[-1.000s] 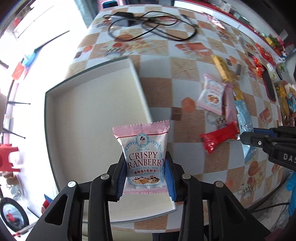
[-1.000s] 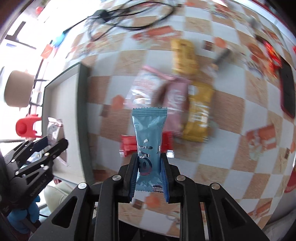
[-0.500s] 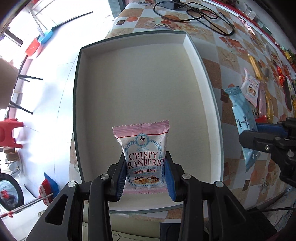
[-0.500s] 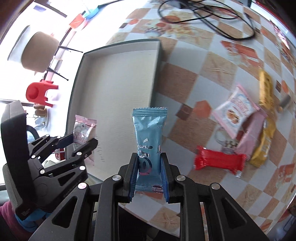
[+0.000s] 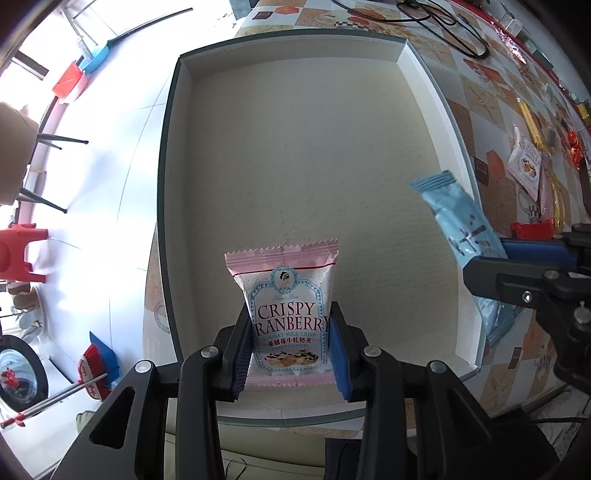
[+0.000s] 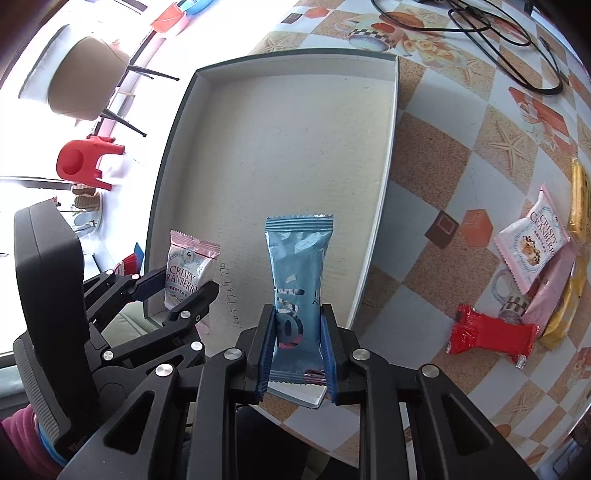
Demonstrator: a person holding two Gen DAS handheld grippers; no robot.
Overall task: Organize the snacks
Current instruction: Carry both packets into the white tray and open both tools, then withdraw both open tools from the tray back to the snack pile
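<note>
My left gripper (image 5: 291,332) is shut on a pink Crispy Cranberry packet (image 5: 286,295) and holds it upright over the near part of the shallow white box (image 5: 295,147). My right gripper (image 6: 297,332) is shut on a blue snack packet (image 6: 297,266), held upright over the box's near right corner (image 6: 384,206). The blue packet shows at the right of the left wrist view (image 5: 458,221). The pink packet (image 6: 190,266) and left gripper (image 6: 173,291) show at the left of the right wrist view. The box holds nothing.
Loose snacks lie on the checkered table to the right of the box: a second pink cranberry packet (image 6: 532,243), a red bar (image 6: 491,334), yellow bars (image 6: 580,195) and a plain pink packet (image 6: 550,288). Black cables (image 6: 498,33) lie at the far side. The box sits at the table's left edge.
Both grippers have moved left from the loose snack pile to above the box, each keeping its packet. The box now fills both views.
</note>
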